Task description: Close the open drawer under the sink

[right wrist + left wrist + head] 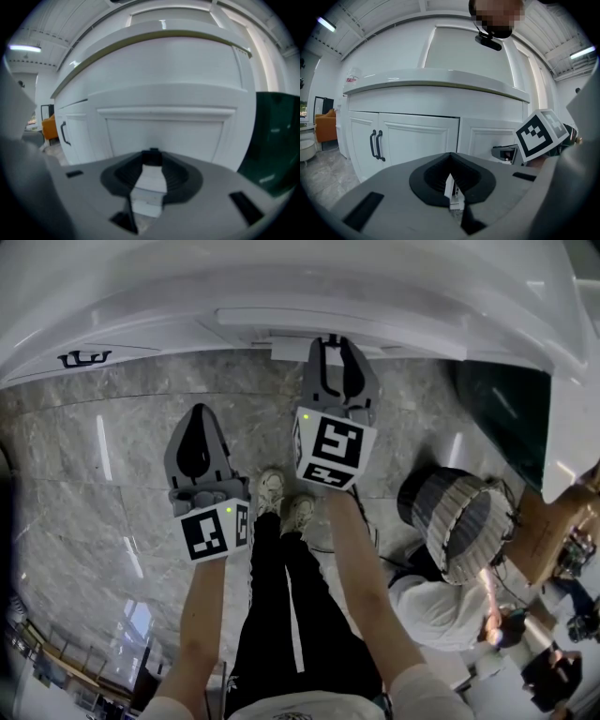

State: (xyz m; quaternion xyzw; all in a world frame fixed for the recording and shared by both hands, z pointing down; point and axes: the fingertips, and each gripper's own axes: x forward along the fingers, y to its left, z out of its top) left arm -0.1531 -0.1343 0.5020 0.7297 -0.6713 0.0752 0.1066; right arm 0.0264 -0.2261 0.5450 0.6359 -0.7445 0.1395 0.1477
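The white sink cabinet [281, 296] runs along the top of the head view. Its drawer front [281, 341] stands a little proud of the cabinet face under the counter edge. My right gripper [330, 339] points at that front with its tips right at it. Its jaws stand apart, with only the white panel [164, 133] showing through the gap and nothing between them. The same right gripper [151, 152] fills the bottom of its own view. My left gripper [197, 411] hangs back over the floor, shut and empty, well short of the cabinet. The left gripper [450, 155] faces the cabinet doors.
Two black handles [375, 145] sit on the cabinet doors at the left. A dark green panel [502, 413] stands right of the cabinet. A round woven basket [459, 521] and clutter lie on the marble floor [94, 456] at the right. The person's shoes [284, 498] stand between the grippers.
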